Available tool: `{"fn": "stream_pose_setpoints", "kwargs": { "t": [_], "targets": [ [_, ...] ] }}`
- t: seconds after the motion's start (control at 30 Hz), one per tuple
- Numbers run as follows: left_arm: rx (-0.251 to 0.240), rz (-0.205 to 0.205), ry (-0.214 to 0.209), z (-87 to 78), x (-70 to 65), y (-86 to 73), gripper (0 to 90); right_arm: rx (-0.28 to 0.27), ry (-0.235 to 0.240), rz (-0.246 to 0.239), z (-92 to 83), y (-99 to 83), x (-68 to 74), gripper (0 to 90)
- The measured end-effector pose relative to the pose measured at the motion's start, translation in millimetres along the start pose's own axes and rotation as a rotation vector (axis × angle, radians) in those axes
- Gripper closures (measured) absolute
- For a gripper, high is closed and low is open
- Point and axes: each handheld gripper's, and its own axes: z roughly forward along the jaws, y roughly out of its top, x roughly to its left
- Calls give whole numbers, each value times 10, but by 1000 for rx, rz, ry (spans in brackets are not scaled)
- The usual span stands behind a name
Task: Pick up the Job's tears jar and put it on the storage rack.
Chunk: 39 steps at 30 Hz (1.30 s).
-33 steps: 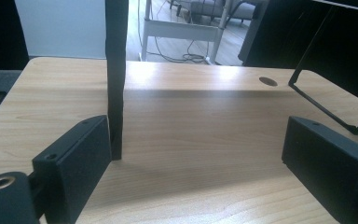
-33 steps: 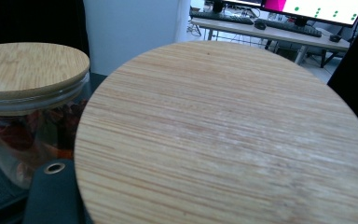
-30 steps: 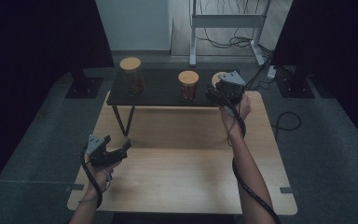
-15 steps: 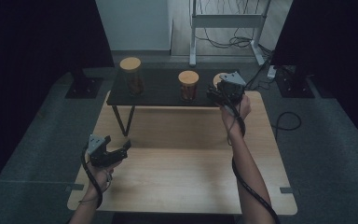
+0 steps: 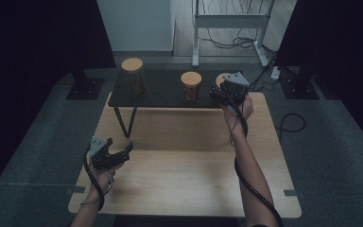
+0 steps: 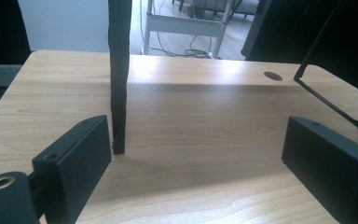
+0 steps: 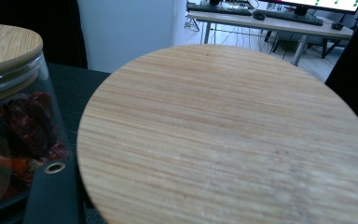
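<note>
Right gripper (image 5: 223,92) clamped on wooden jar lid (image 7: 228,140), black shelf; left gripper (image 5: 118,155) jaws wide over counter (image 5: 184,184).

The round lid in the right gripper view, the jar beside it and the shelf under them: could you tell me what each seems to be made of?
The round lid looks like bamboo or light wood, matte, with fine parallel grain. The jar beside it seems clear glass: its reddish contents show through, and its own lid looks like the same wood. The shelf is black and matte, possibly painted wood or metal; its look leaves that open.
</note>
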Motion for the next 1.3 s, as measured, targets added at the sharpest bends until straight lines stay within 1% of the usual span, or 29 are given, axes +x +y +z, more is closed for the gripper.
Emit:
{"fn": "stream_pose_setpoints", "kwargs": {
  "t": [0.2,0.3,0.53,1.17,1.3],
  "targets": [
    [-1,0,-1,-4,0,2,77,14,-1,1,47,21,-10,248],
    [-2,0,-1,-6,1,2,77,18,-2,14,62,21,-26,245],
    [-3,-1,-3,-6,0,3,77,21,-2,28,74,5,-51,237],
    [-8,-4,-3,-18,8,9,77,25,-6,18,77,20,-40,231],
    [-13,-9,-5,-21,15,13,77,25,-6,15,80,15,-34,209]
  ]
}}
